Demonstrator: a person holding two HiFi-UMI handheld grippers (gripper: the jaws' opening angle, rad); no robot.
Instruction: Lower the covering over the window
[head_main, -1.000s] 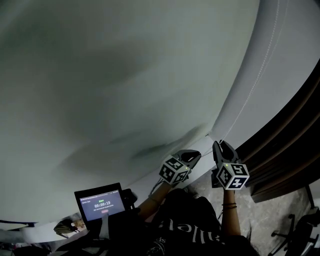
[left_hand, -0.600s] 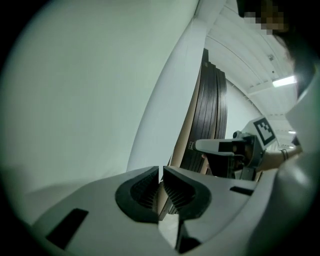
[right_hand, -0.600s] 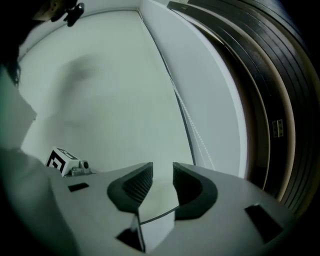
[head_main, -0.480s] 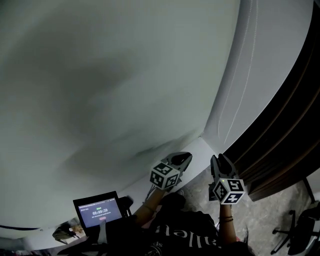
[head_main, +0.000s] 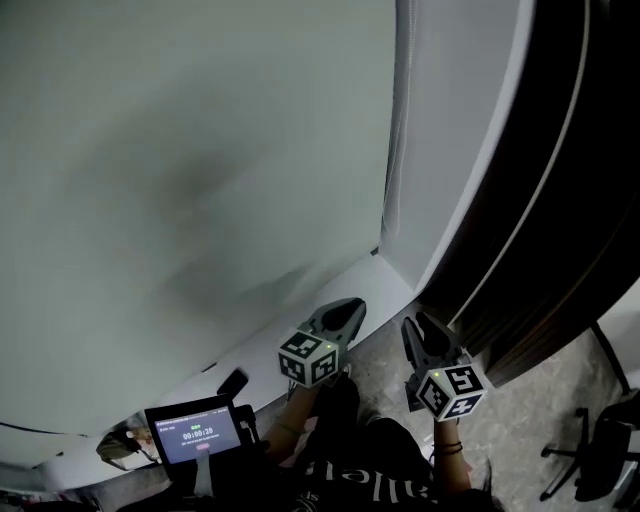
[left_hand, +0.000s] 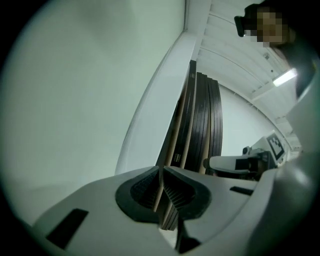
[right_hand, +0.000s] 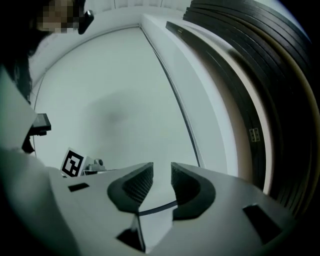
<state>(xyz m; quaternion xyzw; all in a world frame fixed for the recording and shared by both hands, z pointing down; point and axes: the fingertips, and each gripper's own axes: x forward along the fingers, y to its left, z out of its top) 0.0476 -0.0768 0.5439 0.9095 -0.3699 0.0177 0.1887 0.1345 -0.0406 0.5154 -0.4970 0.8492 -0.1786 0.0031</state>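
The covering looks light and limp, best drawn by what seems a thin cord at twelve o'clock; the left gripper sits closed and empty, while the right gripper has empty jaws that have just been opening.

Dim grey light, fisheye edges, dark vignetting

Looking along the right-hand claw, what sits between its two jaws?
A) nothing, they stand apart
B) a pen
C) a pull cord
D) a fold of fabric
A: in the right gripper view the right claw has just been opening; its jaws stand apart, and only the white surface beyond shows through the gap.
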